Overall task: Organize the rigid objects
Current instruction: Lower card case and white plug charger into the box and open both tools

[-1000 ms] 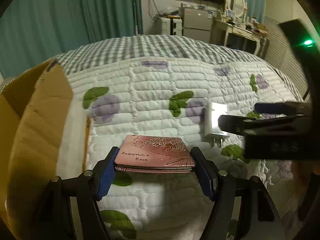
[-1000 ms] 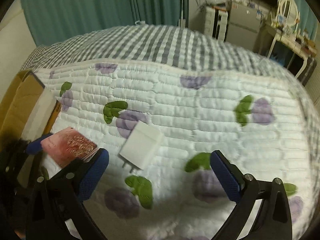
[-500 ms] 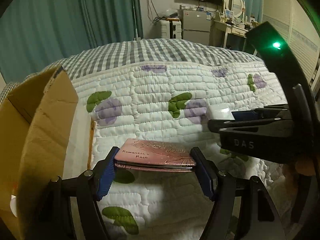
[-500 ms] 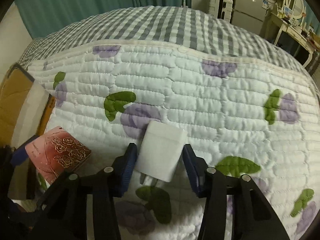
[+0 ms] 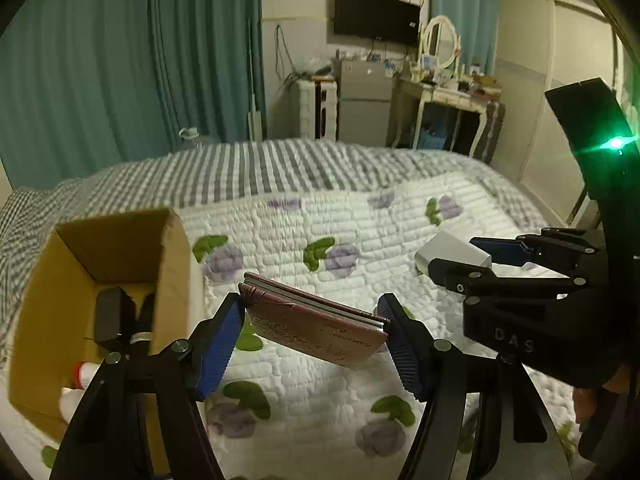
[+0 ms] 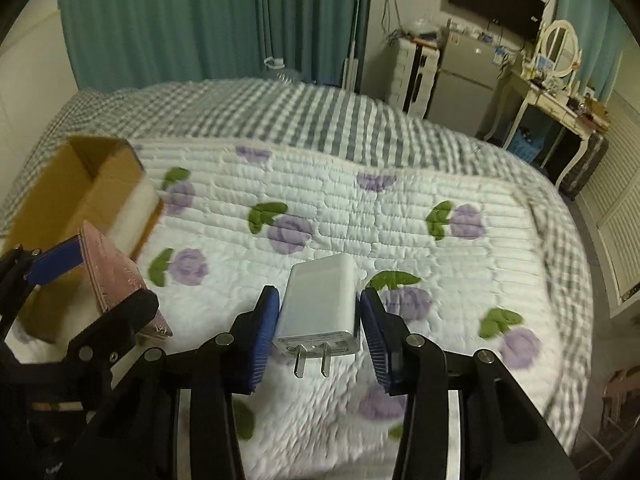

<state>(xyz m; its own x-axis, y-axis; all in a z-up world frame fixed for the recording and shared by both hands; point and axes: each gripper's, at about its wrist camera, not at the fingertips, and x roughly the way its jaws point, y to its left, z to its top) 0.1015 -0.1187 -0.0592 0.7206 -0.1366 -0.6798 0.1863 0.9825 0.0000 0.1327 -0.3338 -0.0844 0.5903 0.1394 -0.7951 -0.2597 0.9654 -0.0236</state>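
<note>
- The left gripper (image 5: 312,330) points forward and down over the bed (image 5: 360,232), near its left edge. Its blue fingers (image 5: 218,350) press on the two short ends of a pink case (image 5: 316,326) with a rose pattern, and they have just been closing a little further on it.
- The pink case is off the quilt, tilted so its left end sits higher than its right, with the patterned face turned toward the camera.
- Just left of it, at the bed's left edge, an open cardboard box (image 5: 100,264) stands with its mouth facing up. Dark things and a white tube with a red band lie inside; what they are is hard to tell in the dim, blurred view.
- The right gripper (image 6: 318,340) also points forward and down, further toward the middle of the bed. Its fingers (image 6: 262,340) have just been closing and now clamp the two sides of a white charger (image 6: 320,308).
- The white charger is lifted clear of the quilt, its two metal prongs pointing back toward the camera.
- In the left wrist view the right gripper reaches in from the right edge, a green light glowing on its body, and part of a hand (image 5: 588,400) shows beneath it.
</note>
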